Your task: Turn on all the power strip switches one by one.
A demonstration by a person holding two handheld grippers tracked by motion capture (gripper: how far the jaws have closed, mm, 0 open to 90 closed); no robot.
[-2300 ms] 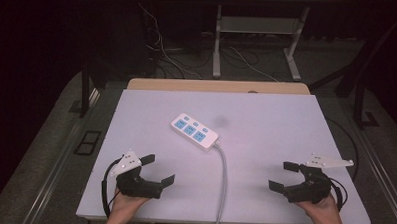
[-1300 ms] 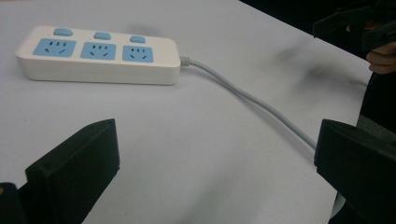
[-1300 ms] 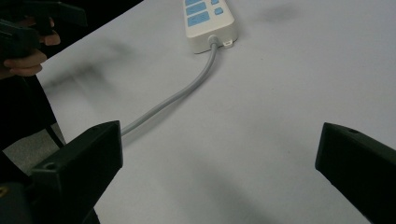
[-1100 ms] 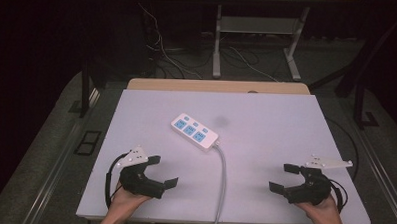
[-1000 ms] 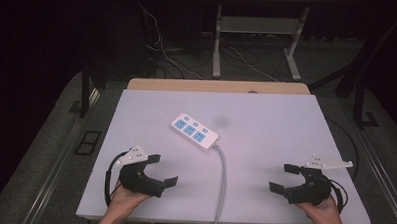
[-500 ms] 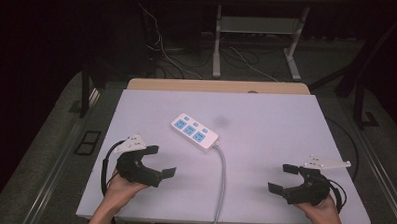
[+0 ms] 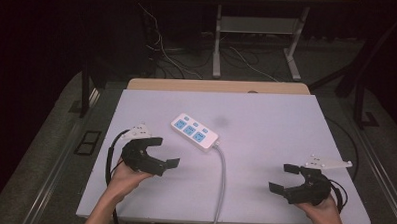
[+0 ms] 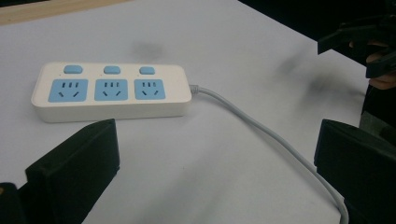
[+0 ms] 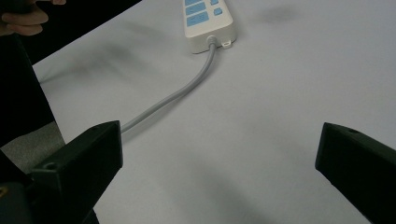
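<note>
Power strip: white plastic three-socket power strip with blue socket faces and blue switches (image 7: 194,132), lying flat on the table just left of centre, long axis running from 10 to 4 o'clock in the high view; untouched by either gripper.
Cord: pale grey round cord (image 7: 221,183), leaving the strip's 4 o'clock end and curving down to the near table edge at 6 o'clock.
Table: pale lilac-white rectangular tabletop (image 7: 276,124) with a light wooden strip along its far edge.
Left gripper: black two-jaw hand-held gripper (image 7: 166,152), at 8 o'clock of the table, near the strip's 7 o'clock side; jaws spread wide, nothing between them. In the left gripper view the strip (image 8: 112,92) lies just beyond the jaws.
Right gripper: black two-jaw hand-held gripper (image 7: 283,178) with grey three-cornered plate, at 4 o'clock of the table, well apart from the strip; jaws spread wide, empty, over bare tabletop.
Hands: one hand (image 7: 127,174) holds each gripper from the near edge.
</note>
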